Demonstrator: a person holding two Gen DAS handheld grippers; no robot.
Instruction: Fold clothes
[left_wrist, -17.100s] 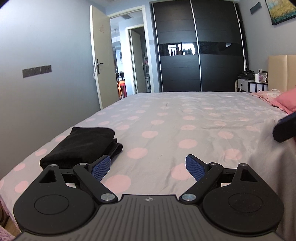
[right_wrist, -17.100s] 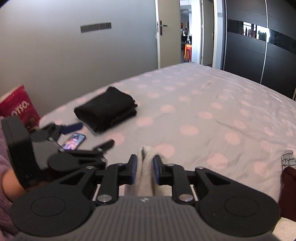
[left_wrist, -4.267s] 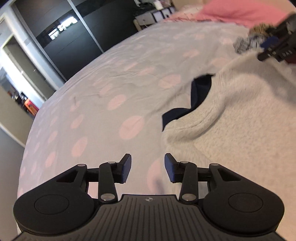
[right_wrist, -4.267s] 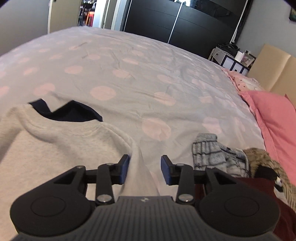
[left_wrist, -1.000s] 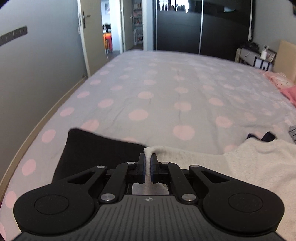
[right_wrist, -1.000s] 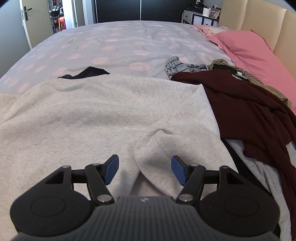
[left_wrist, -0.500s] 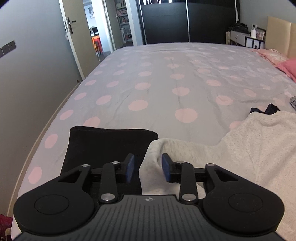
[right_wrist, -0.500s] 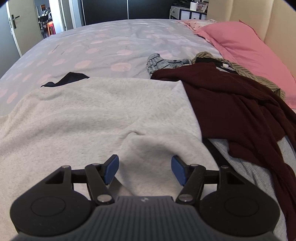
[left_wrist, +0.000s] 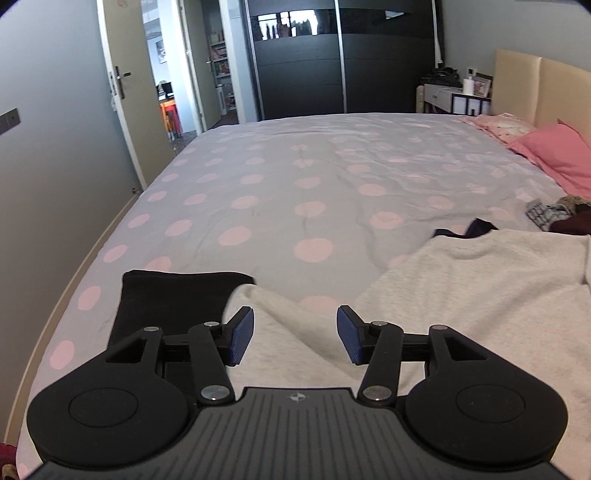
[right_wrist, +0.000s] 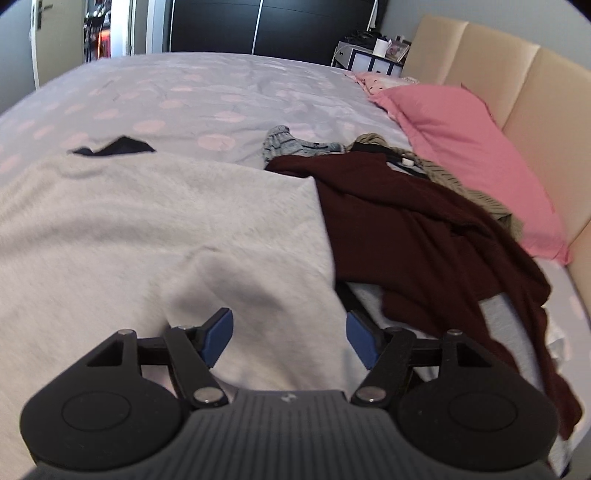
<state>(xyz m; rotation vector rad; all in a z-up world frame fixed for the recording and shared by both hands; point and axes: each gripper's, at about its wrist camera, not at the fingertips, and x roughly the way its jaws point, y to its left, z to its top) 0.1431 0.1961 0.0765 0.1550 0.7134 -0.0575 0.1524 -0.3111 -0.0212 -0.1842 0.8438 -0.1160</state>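
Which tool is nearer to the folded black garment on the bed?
Left. The left tool hangs over the grey sweater's sleeve, right beside the folded black garment, jaws opening. The right tool is over the sweater's other side, by the maroon garment.

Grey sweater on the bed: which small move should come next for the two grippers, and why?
Probably close the left gripper on the sleeve and fold it inward. The grey sweater lies spread flat, but that sleeve trails onto the folded black garment. Both grippers' jaws are opening, pads off the cloth; the right gripper hovers over the hem corner.
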